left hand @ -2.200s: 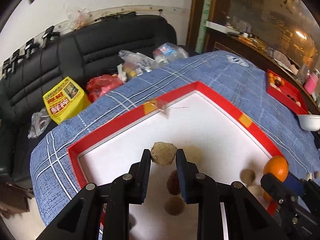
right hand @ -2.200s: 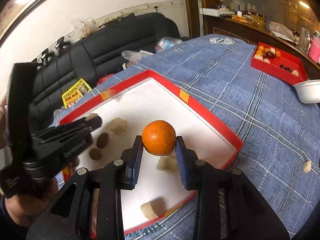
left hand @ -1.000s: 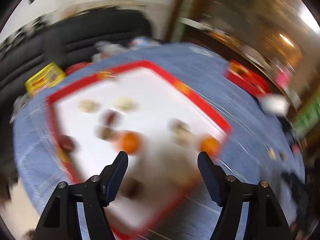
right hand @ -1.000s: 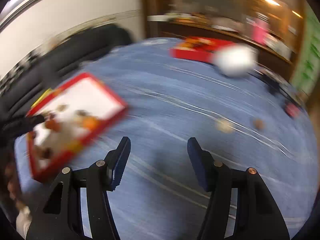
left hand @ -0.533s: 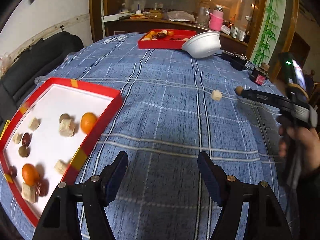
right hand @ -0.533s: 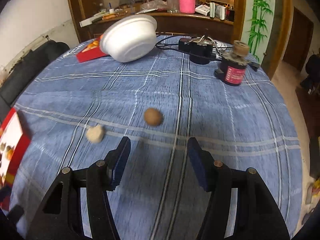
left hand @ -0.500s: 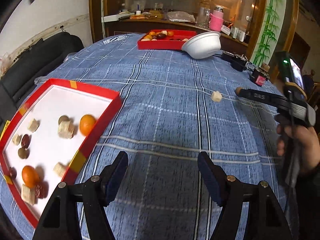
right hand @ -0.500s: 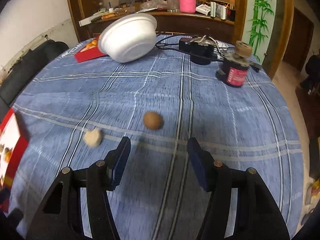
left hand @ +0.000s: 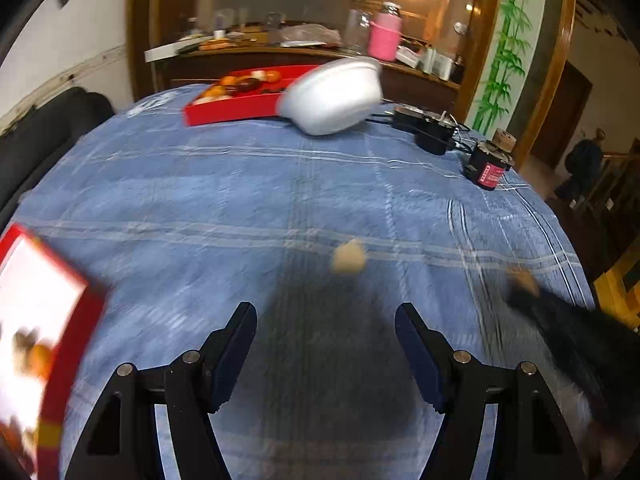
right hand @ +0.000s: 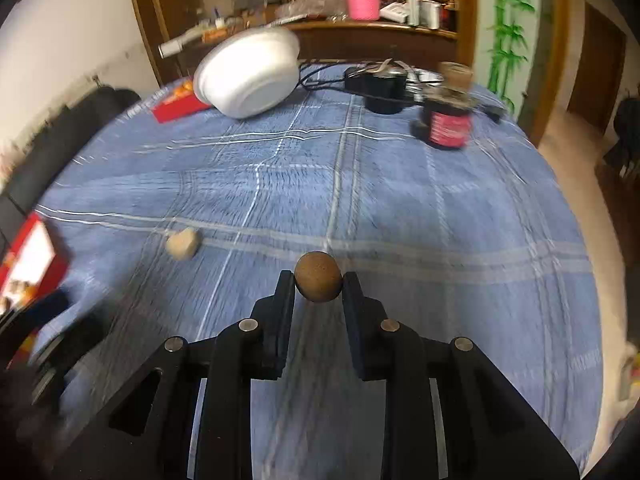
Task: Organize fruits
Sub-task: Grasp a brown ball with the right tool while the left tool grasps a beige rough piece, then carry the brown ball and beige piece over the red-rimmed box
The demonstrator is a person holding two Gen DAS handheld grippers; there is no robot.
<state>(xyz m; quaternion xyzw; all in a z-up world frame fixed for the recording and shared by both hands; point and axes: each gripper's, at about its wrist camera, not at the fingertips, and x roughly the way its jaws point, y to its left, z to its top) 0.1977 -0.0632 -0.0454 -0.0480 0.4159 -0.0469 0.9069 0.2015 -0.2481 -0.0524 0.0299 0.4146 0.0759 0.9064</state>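
Note:
My right gripper (right hand: 318, 284) is shut on a small round brown fruit (right hand: 318, 282) just above the blue checked tablecloth. A pale beige fruit chunk (right hand: 183, 243) lies on the cloth to its left; it also shows in the left wrist view (left hand: 349, 257), ahead of my left gripper (left hand: 326, 336), which is open and empty. The red-rimmed white tray (left hand: 76, 320) with sorted fruits sits at the left edge of the left wrist view. The right gripper with the brown fruit (left hand: 522, 280) shows blurred at the right of that view.
A white foam bowl (left hand: 332, 98) and a red tray of fruits (left hand: 236, 106) stand at the far side of the table. A black charger with cables (right hand: 380, 88) and a dark jar with a red label (right hand: 448, 120) stand far right. A black sofa (left hand: 44, 128) is at the left.
My right gripper has closed on the round brown fruit that lay on the cloth. My left gripper has swung right, toward the beige chunk, and stays open.

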